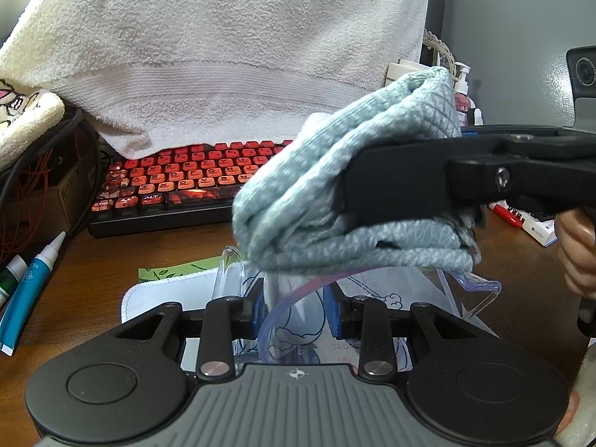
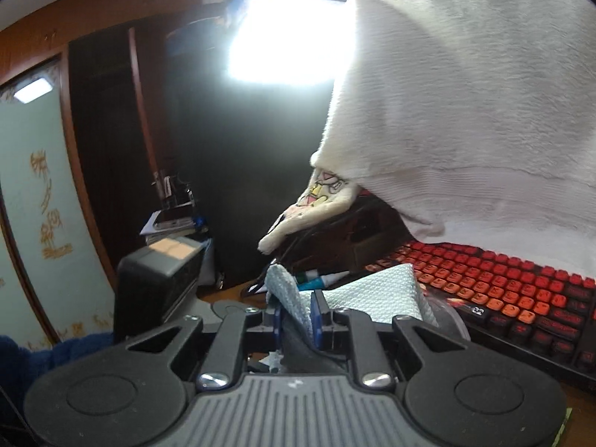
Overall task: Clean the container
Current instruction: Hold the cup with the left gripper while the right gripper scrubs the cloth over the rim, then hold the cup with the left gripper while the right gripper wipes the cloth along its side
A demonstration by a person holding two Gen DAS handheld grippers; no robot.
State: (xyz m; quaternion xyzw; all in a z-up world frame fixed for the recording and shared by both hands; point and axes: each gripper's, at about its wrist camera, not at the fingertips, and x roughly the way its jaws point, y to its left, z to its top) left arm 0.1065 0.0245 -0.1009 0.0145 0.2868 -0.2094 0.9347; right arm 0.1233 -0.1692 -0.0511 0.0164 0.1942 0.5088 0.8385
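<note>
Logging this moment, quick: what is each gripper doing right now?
Left gripper: shut on the clear container.
Right gripper: shut on the blue-grey cloth, bunched above the container.

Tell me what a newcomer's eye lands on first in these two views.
First, the bunched pale blue cloth clamped in the right gripper, hanging just above the clear plastic container that the left gripper holds at its rim. Behind them, the red-lit keyboard glows at the back of the wooden desk, under a big white towel draped over it.
</note>
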